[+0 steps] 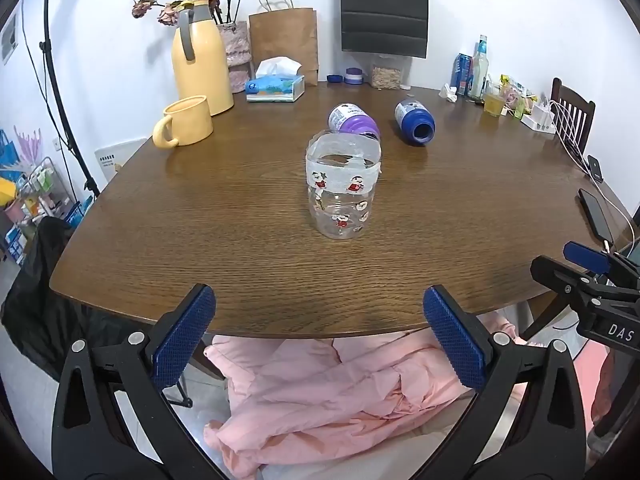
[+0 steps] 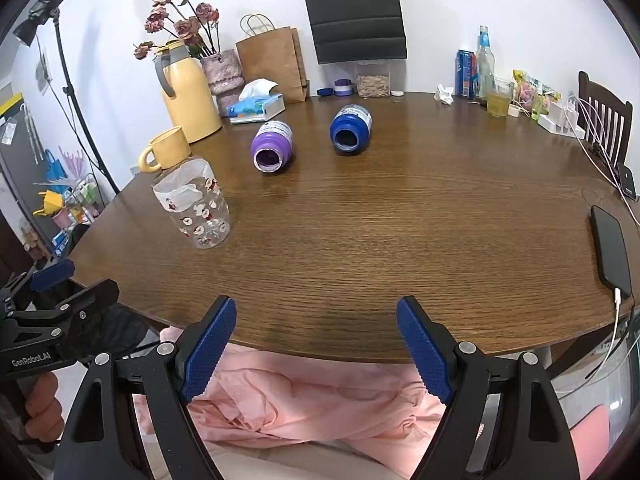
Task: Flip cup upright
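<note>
A clear plastic cup [image 1: 341, 188] [image 2: 194, 207] with cartoon stickers stands upright on the brown table [image 1: 240, 248] [image 2: 400, 232], mouth up. Behind it a purple cup [image 1: 353, 119] [image 2: 272, 146] and a blue cup [image 1: 414, 122] [image 2: 351, 129] lie on their sides, mouths toward me. My left gripper [image 1: 320, 336] is open near the table's front edge, well short of the clear cup, holding nothing. My right gripper [image 2: 316, 350] is open too, at the front edge, empty. Each gripper shows at the side of the other's view [image 1: 588, 280] [image 2: 60, 304].
A yellow mug [image 1: 186, 122] [image 2: 165, 150], yellow jug [image 1: 200, 60], tissue box [image 1: 276, 86], paper bag [image 1: 285, 40] and vase stand at the back left. Bottles, a can and a glass [image 2: 498, 100] are back right. A phone [image 2: 610, 250] with cable lies at the right edge. Pink cloth [image 1: 340, 396] lies below.
</note>
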The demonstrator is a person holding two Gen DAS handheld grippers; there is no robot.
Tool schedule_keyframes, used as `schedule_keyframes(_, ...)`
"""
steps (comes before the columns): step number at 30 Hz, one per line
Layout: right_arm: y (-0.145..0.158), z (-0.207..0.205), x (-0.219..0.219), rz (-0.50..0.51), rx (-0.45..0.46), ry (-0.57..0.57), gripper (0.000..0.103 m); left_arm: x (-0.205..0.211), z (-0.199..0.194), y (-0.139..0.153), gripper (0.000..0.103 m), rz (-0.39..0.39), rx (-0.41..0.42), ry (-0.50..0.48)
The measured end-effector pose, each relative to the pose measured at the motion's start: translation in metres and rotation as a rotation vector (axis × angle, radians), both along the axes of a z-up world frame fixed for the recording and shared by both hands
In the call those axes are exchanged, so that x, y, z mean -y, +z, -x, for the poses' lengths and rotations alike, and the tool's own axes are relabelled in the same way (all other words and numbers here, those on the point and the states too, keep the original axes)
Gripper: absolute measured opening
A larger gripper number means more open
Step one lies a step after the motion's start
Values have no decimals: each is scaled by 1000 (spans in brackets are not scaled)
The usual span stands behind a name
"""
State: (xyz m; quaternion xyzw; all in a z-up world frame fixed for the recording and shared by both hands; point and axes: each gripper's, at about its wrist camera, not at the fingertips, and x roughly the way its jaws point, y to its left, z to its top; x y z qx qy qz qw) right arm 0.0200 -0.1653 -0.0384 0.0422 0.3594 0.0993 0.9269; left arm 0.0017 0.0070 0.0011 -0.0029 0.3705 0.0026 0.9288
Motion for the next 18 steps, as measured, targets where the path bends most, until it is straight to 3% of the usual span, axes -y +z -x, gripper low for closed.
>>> schedule_keyframes(18, 0, 1, 4, -13, 6, -6, 86, 4, -9, -17, 103, -7, -12, -3)
